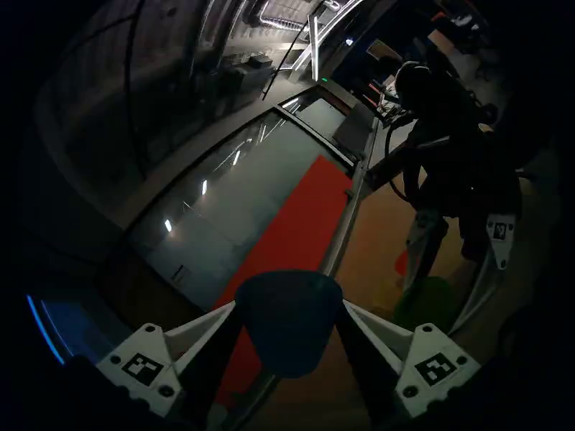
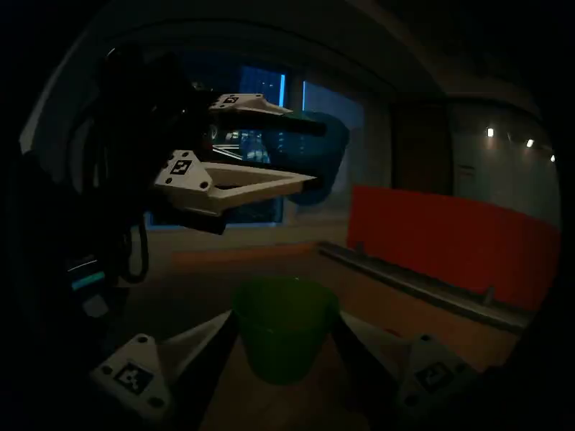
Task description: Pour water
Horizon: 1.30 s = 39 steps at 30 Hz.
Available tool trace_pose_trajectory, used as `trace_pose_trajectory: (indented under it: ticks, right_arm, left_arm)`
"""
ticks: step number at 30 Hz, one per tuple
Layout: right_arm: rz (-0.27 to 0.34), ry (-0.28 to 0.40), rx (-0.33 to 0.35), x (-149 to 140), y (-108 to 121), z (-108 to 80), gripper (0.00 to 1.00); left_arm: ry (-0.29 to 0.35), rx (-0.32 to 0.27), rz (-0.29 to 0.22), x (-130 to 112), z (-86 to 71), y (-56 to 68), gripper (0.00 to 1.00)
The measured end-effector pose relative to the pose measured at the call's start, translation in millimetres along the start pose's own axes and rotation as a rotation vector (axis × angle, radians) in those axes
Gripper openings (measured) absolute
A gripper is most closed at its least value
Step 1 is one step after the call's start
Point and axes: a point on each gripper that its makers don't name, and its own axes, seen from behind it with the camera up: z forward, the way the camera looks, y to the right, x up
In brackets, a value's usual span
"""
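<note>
The scene is dim. In the left gripper view, my left gripper (image 1: 289, 322) is shut on a dark blue cup (image 1: 289, 337), both fingers pressing its sides. Off to the right, the right gripper (image 1: 435, 305) holds a green cup (image 1: 430, 300) low over the wooden table (image 1: 374, 251). In the right gripper view, my right gripper (image 2: 284, 327) is shut on that green cup (image 2: 284, 337), which stands upright with its mouth up. Above and behind it, the left gripper (image 2: 318, 155) holds the blue cup (image 2: 327, 161) turned on its side. I cannot make out any water.
A red panel (image 2: 453, 241) stands along the table's far side behind a metal rail (image 2: 410, 276). Glass walls with light reflections (image 1: 215, 194) lie beyond it. A person in dark clothing (image 1: 445, 136) holds the right gripper.
</note>
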Motion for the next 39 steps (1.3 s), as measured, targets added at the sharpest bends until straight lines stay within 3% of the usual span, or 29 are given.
trace_pose_trajectory:
  ticks: [19,39]
  right_arm:
    - [0.004,0.007,0.005,1.3,1.5,7.4,1.00]
    - [0.002,0.010,-0.002,3.2,2.7,3.0,1.00]
  left_arm:
    - [0.012,0.013,0.137,10.6,5.1,-1.4,0.85]
    - [0.019,0.027,0.196,11.1,9.0,-7.2,0.85]
